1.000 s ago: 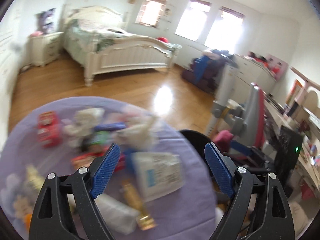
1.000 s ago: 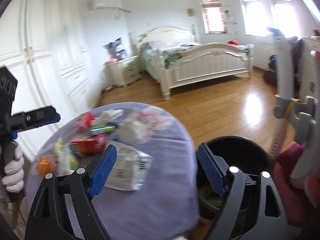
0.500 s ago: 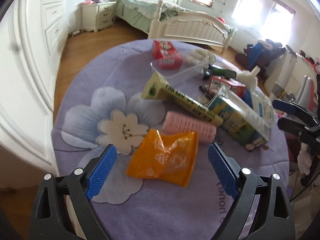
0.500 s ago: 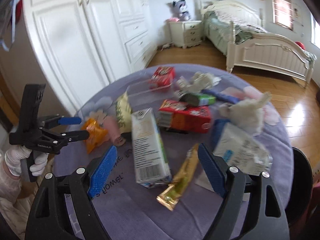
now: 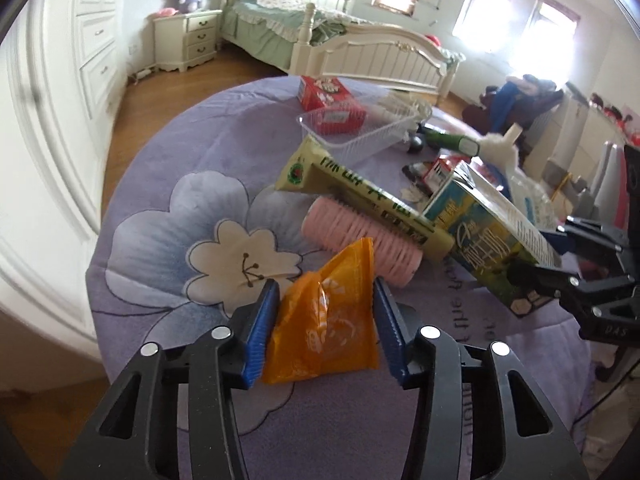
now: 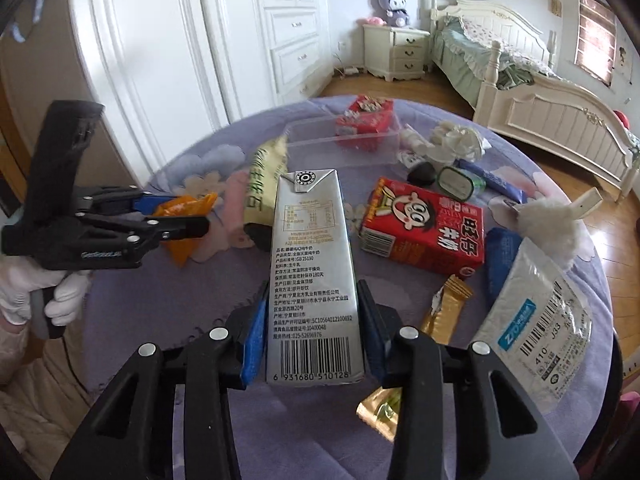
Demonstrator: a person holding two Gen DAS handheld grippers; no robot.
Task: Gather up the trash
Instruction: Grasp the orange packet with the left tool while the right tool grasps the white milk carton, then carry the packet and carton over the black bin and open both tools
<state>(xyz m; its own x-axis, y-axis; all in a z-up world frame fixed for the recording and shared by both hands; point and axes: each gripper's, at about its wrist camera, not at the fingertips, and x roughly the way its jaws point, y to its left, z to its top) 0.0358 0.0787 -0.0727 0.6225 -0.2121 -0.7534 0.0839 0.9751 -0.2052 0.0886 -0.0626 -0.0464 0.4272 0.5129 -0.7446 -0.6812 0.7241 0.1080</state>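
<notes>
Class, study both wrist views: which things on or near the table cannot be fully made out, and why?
- Gold wrapper, right wrist view: lower part behind the right gripper.
- Pink roll, left wrist view: partly under the yellow-green packet.
- Milk carton: whether empty, undeterminable.

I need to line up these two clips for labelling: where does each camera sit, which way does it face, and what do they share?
Left wrist: on the left gripper, looking across the table toward the bed; its fingers pinch an orange wrapper.
Right wrist: on the right gripper, facing the wardrobe; its fingers pinch a milk carton; the gloved left hand shows.
Shared: each sees the other gripper, wrapper and carton.
</notes>
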